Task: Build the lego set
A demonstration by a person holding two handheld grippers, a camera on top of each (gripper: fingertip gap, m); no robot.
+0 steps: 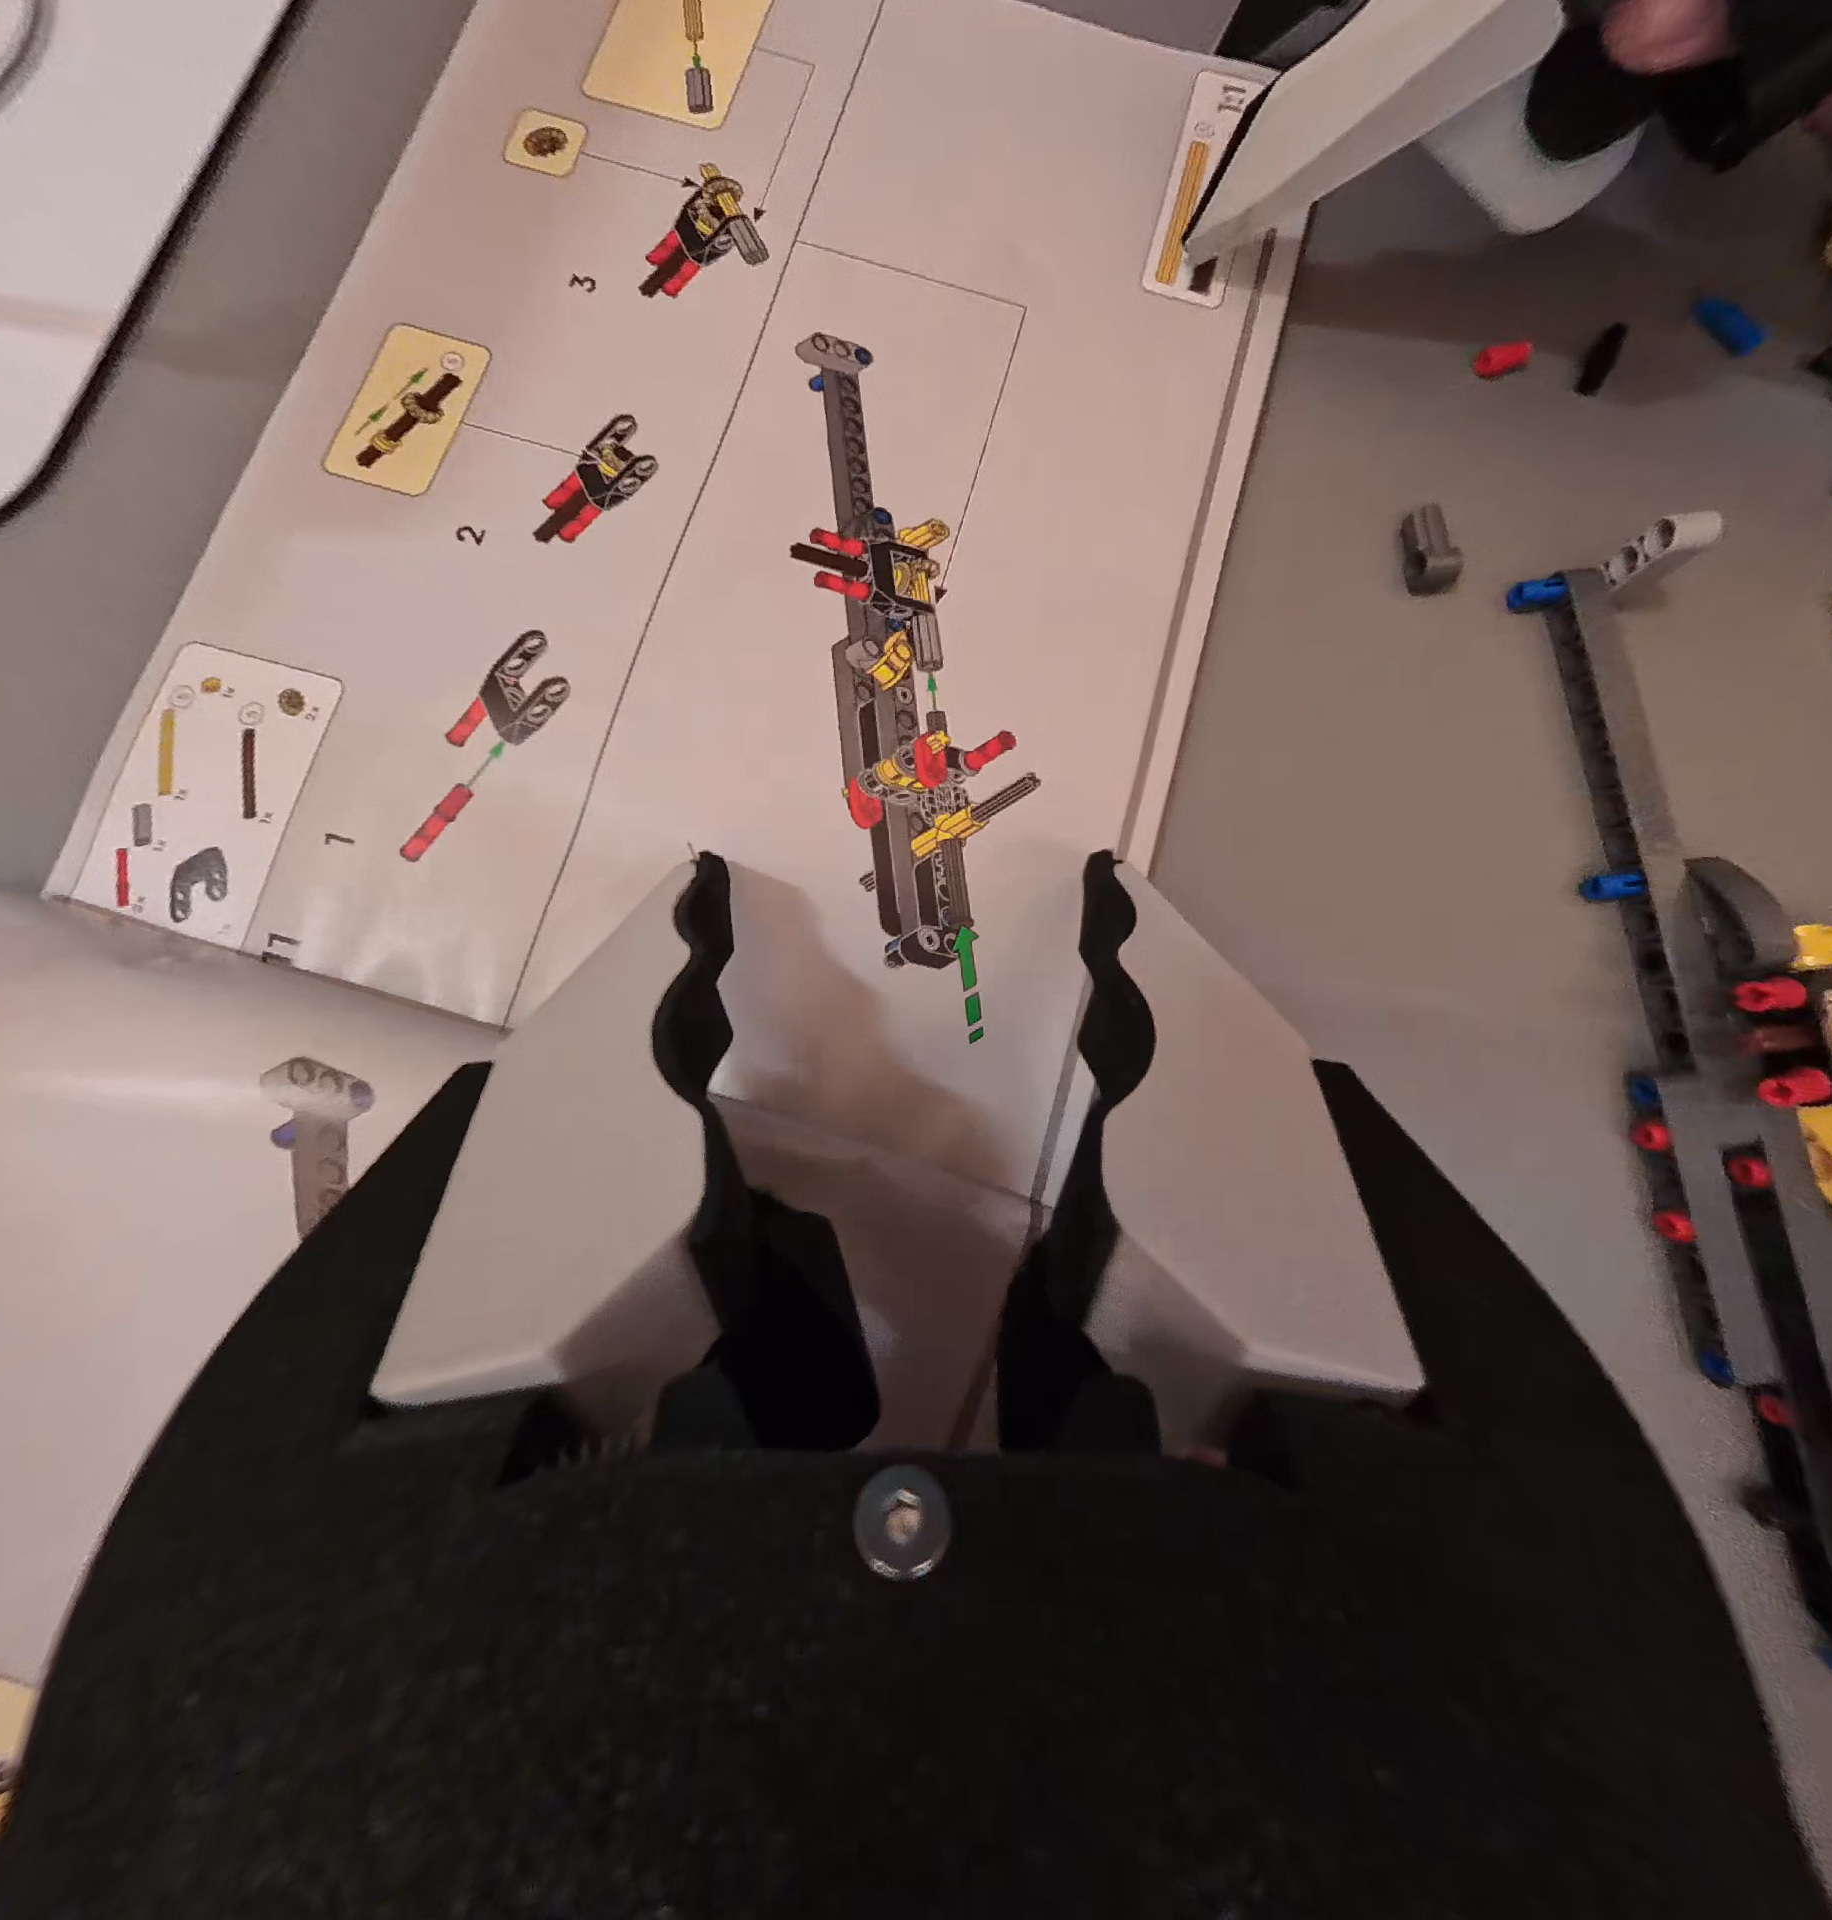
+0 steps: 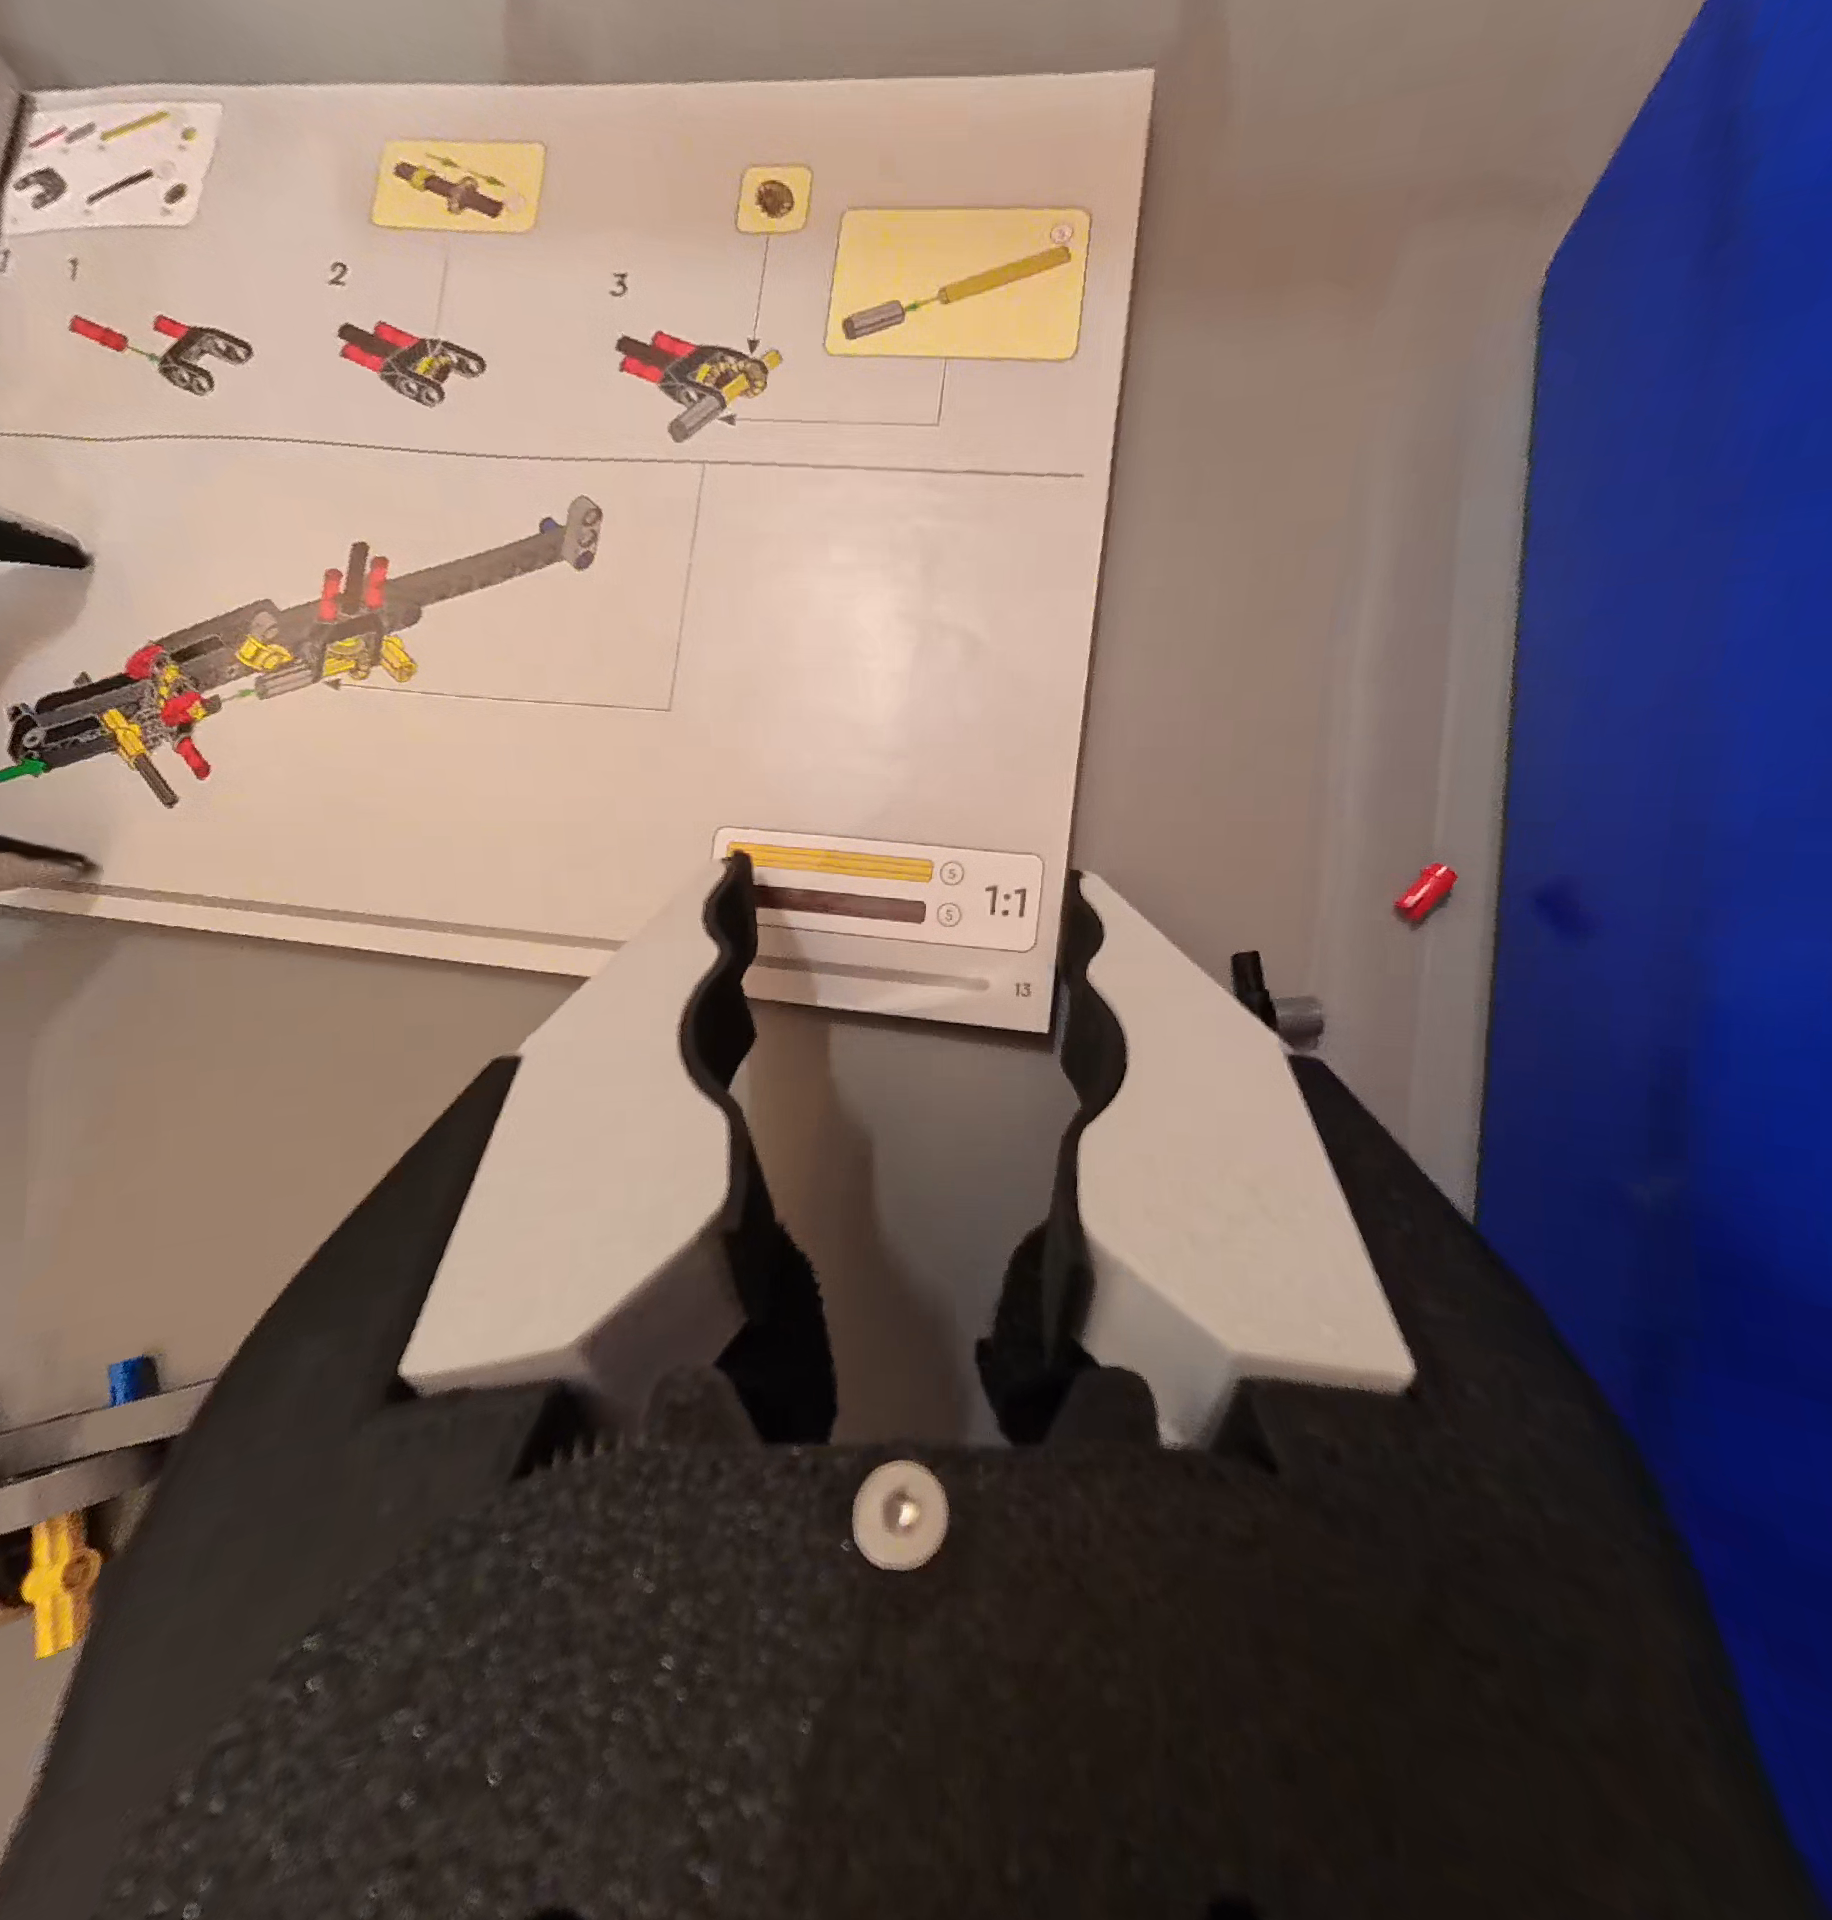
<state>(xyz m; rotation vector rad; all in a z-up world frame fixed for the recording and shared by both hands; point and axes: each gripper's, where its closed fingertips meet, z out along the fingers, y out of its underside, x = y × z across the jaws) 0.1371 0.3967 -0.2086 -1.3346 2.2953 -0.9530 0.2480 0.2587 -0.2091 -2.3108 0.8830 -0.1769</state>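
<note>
Left wrist view: you are hovering the left tool (image 1: 896, 883) over the open instruction booklet (image 1: 683, 582), jaws apart, holding nothing, probably consulting the step. The part-built lego beam assembly (image 1: 1712, 1049) is lying on the tabletop (image 1: 1359, 727) beside it.

Right wrist view: your right tool (image 2: 901, 894) is likewise spread and empty at the booklet's lower edge; a loose red pin (image 2: 1424, 891) is waiting nearby.

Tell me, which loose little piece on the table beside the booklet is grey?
The stubby grey connector, lying alone near the long beam's upper end; the other loose pieces farther up are red, black and blue.
</note>
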